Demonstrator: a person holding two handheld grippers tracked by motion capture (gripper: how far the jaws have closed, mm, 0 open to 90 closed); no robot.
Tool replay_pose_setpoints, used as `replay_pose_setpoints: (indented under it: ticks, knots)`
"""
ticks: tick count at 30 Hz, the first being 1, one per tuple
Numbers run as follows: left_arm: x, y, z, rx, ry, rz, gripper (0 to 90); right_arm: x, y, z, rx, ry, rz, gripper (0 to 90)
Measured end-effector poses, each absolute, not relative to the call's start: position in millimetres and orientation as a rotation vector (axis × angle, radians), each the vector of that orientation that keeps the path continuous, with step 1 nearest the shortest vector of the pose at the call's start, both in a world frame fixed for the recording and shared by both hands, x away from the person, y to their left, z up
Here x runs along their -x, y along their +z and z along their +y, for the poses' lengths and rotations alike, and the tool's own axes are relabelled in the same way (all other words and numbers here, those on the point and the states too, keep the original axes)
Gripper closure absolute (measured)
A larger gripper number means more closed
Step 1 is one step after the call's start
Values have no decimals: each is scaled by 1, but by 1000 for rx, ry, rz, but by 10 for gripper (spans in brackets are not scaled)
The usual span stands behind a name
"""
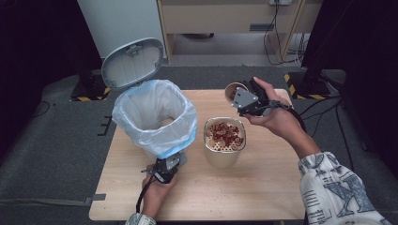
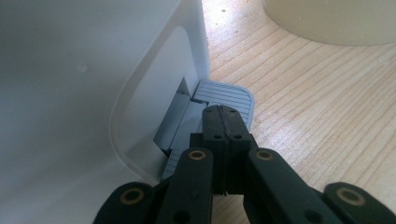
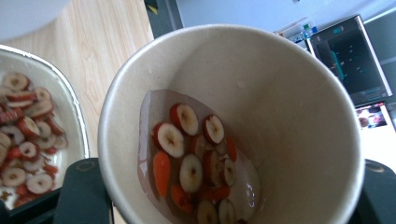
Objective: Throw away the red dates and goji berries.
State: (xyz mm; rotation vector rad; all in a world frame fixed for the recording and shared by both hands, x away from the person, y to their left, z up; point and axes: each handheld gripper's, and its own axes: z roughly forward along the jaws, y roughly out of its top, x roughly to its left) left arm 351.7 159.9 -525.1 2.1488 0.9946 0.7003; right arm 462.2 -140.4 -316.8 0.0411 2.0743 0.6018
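Note:
A white pedal bin (image 1: 155, 117) lined with a clear bag stands on the wooden table (image 1: 263, 187), its lid (image 1: 133, 63) raised. My left gripper (image 1: 172, 164) is shut, and its closed tips (image 2: 224, 116) rest on the bin's grey foot pedal (image 2: 229, 93). My right gripper (image 1: 238, 95) is shut on a paper cup (image 1: 233, 89), held tilted above and behind a beige strainer pot (image 1: 224, 154). In the right gripper view the cup (image 3: 289, 93) holds red-rimmed fruit slices (image 3: 191, 154) in a little liquid. More slices (image 1: 225, 133) lie in the strainer (image 3: 74, 116).
The bin's white wall (image 2: 93, 70) stands close on the left of my left gripper. The beige pot (image 2: 327, 18) sits just beyond the pedal. Grey carpet (image 1: 56, 150) surrounds the table, with cables (image 1: 281, 42) on the floor at the back.

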Motion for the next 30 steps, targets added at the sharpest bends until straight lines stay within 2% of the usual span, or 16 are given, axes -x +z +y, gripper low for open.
replay_pose_setpoints:
  ticks: [30]
  knots:
    - [-352, -525, 159, -2144, 697, 998, 895, -452, -314, -133, 131, 390, 1970, 319]
